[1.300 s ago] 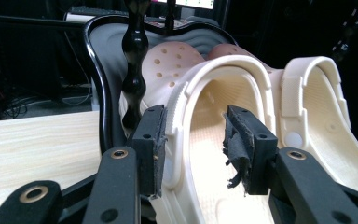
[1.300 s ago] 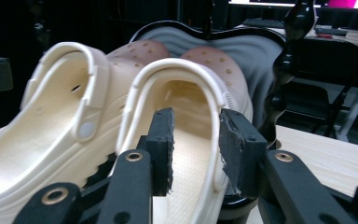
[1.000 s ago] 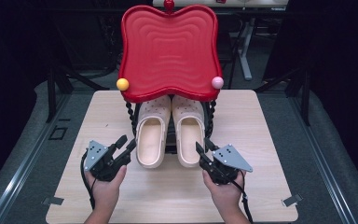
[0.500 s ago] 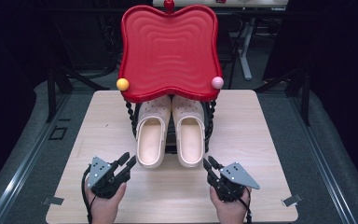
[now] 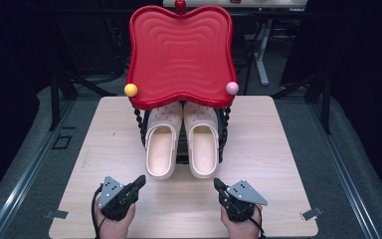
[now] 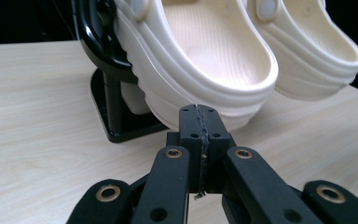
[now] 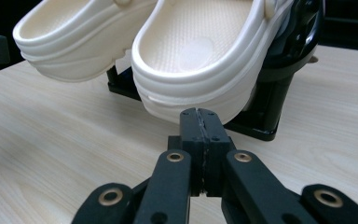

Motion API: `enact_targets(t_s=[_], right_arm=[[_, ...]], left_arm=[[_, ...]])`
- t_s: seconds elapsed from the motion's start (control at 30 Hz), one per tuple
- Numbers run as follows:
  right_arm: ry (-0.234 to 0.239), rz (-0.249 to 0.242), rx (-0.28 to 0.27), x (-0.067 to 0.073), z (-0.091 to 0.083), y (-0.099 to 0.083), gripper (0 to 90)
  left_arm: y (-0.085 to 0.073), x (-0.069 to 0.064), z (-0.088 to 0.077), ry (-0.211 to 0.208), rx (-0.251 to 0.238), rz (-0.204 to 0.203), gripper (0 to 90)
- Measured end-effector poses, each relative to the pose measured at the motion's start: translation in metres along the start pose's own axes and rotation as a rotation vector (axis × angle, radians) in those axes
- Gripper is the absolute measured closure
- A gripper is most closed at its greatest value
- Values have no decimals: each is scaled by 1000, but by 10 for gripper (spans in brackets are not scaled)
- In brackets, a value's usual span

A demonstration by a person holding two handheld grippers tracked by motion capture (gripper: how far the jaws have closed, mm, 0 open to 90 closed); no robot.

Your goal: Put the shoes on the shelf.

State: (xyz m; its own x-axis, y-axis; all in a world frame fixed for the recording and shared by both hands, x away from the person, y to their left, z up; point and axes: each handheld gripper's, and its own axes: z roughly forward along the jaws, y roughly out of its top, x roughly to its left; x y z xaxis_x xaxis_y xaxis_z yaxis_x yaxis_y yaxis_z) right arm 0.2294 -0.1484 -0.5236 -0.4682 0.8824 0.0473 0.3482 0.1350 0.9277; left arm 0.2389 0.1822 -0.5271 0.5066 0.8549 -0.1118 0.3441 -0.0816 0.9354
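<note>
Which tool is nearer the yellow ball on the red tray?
Left. The left tool sits below the yellow ball, almost in line with it; the right tool is lower and well across, under the pink ball's side.

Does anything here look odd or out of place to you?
Nothing looks damaged or spilled. The pair of cream clogs sits evenly, heels sticking out past the black rack under the red tray. Both grippers are shut, holding nothing.

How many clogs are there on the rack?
2. The left clog and the right clog lie side by side on the black rack, under the red tray. None seems hidden.
</note>
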Motion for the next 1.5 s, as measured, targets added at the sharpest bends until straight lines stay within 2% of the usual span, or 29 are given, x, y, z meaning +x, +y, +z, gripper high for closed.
enact_targets(t_s=[0.23, 0.3, 0.5, 0.7, 0.97, 1.2, 1.23, 1.33, 1.37, 1.4, 1.47, 1.5], right_arm=[[13, -17, 25, 4, 11, -4, 900], [18, -8, 28, 4, 14, -4, 900], [23, 0, 31, 3, 17, -4, 900], [20, -2, 34, 3, 19, -1, 900], [-2, 21, 38, -4, 24, 5, 900], [-13, 19, 35, -10, 38, 13, 900], [-14, 17, 36, -11, 40, 14, 900], [-3, 32, 23, -13, 45, 18, 900], [-4, 9, 11, -10, 47, 19, 900], [-5, 3, 10, -9, 47, 20, 900], [-3, 6, 7, -8, 47, 21, 900], [-2, 4, 4, -7, 48, 22, 900]], left_arm=[[-4, -4, 9, -20, 30, 7, 900], [-4, -4, 11, -19, 39, 6, 900], [-3, -5, 14, -22, 39, 15, 900], [0, -4, 17, -23, 37, 2, 900], [4, -4, 27, -15, 43, 10, 900], [15, 5, 41, 7, 41, 3, 900], [17, 6, 43, 0, 39, -1, 900], [20, 6, 45, -7, 35, 25, 900], [21, 5, 45, -4, 32, 39, 900], [24, 4, 46, 8, 14, 27, 900], [25, 5, 47, 4, 3, 12, 900], [27, 6, 48, -1, 12, 1, 900]])
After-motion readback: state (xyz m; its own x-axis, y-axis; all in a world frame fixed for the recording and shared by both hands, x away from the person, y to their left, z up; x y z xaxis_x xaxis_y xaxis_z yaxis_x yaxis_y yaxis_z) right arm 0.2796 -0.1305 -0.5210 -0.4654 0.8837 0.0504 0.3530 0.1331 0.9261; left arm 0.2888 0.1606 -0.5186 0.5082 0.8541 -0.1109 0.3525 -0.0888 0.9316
